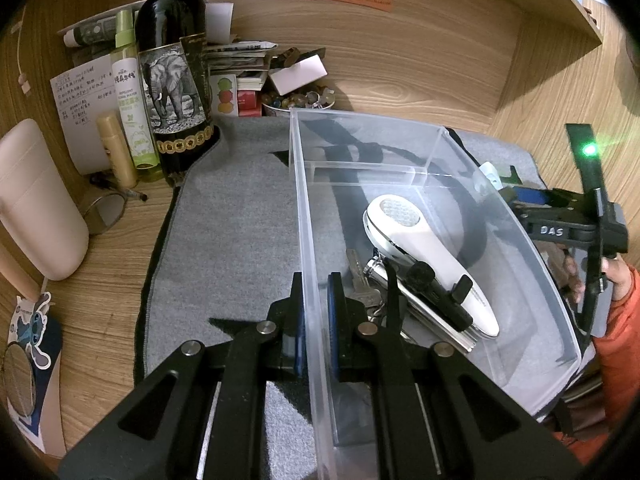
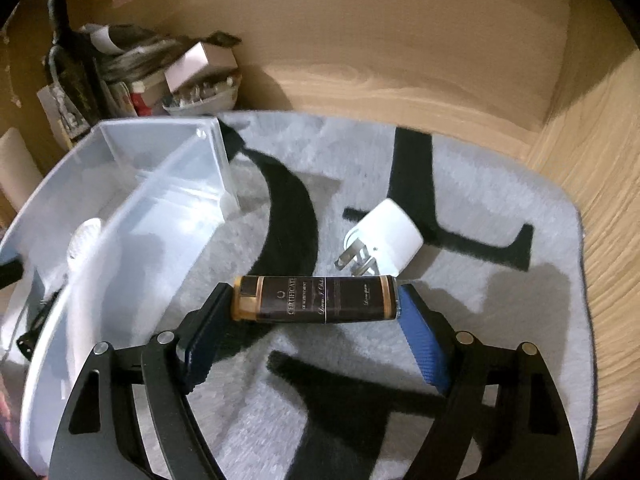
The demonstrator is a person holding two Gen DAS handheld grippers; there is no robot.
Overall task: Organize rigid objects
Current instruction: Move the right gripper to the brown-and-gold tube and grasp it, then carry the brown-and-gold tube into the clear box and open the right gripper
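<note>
A clear plastic box (image 1: 532,336) sits on a grey mat (image 1: 224,240). Inside it lie a white handheld device (image 1: 424,248), a silver metal tool with a black clip (image 1: 424,312) and keys (image 1: 358,280). My left gripper (image 1: 316,292) is shut on the box's left wall (image 1: 308,264). My right gripper (image 2: 316,300) is shut on a dark brown lighter (image 2: 316,299), held crosswise by its ends above the mat, just right of the box (image 2: 120,216). A white plug charger (image 2: 388,240) lies on the mat beyond the lighter. The right gripper also shows in the left wrist view (image 1: 560,216).
A wine bottle (image 1: 176,76), a spray bottle (image 1: 130,96), papers, small boxes and a bowl of beads (image 1: 298,100) crowd the back left corner. A pink case (image 1: 36,200) stands at the left. Wooden walls (image 1: 400,60) close the back and right.
</note>
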